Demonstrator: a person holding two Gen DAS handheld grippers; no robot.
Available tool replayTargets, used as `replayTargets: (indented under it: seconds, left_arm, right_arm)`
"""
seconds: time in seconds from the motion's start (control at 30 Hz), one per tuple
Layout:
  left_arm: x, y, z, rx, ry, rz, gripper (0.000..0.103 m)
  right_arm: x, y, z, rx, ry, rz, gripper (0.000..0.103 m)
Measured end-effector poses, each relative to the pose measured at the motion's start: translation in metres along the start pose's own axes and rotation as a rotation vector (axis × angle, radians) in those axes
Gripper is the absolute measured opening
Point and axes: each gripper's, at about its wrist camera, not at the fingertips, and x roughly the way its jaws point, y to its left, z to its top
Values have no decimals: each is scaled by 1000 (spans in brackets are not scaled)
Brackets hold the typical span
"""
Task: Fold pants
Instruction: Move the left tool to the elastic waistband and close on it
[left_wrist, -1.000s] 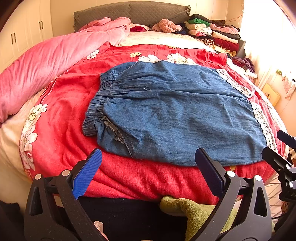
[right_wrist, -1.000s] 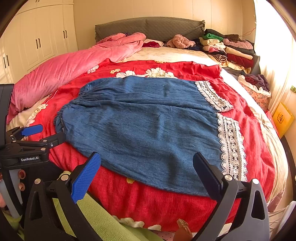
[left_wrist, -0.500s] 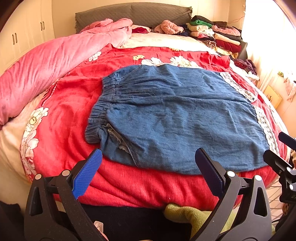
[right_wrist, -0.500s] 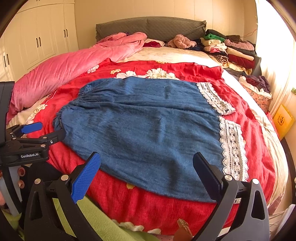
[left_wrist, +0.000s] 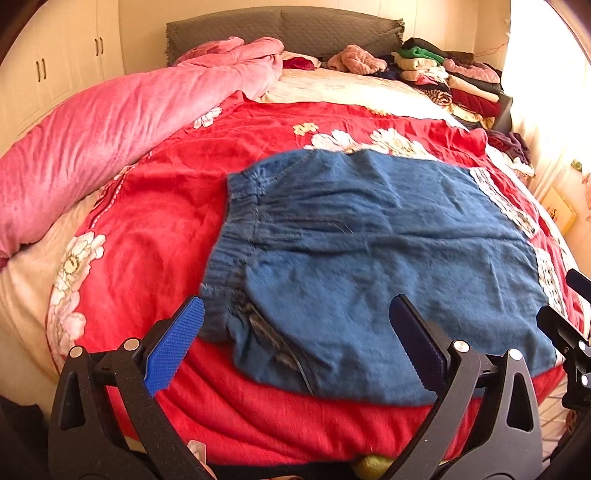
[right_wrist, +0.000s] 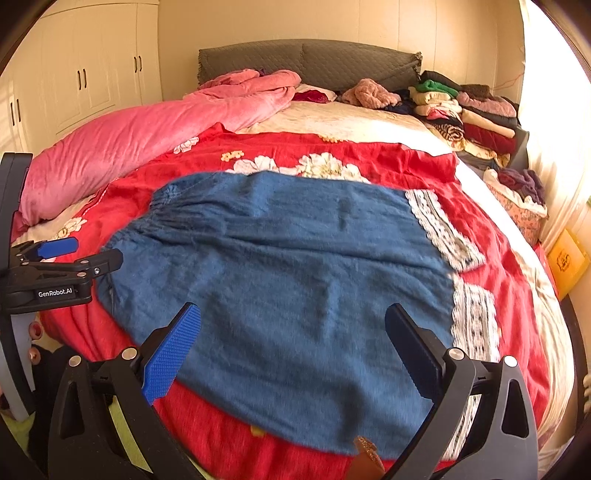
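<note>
The near hem of the denim pants (right_wrist: 288, 295) is hidden behind the right gripper (right_wrist: 293, 345), whose wide-set fingers cover part of the lace trim (right_wrist: 474, 325). In the left view, the left gripper (left_wrist: 295, 341) masks the pants' lower edge, and motion blur smears the waistband (left_wrist: 231, 266). The folded clothes stack (left_wrist: 454, 81) is too small to sort.

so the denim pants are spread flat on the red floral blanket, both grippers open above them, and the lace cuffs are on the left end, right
Not quite. The lace cuffs are on the right end of the denim pants; the elastic waistband is on the left, as the right wrist view shows. The red floral blanket and the open left gripper and right gripper are as you say.
</note>
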Motion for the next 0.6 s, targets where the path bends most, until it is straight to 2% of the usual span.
replayTargets:
  seconds: [0.6]
  left_arm:
    - [38,19,38,-8,33,34,94]
  right_arm:
    - [67,4,73,-111,-2,-8,99]
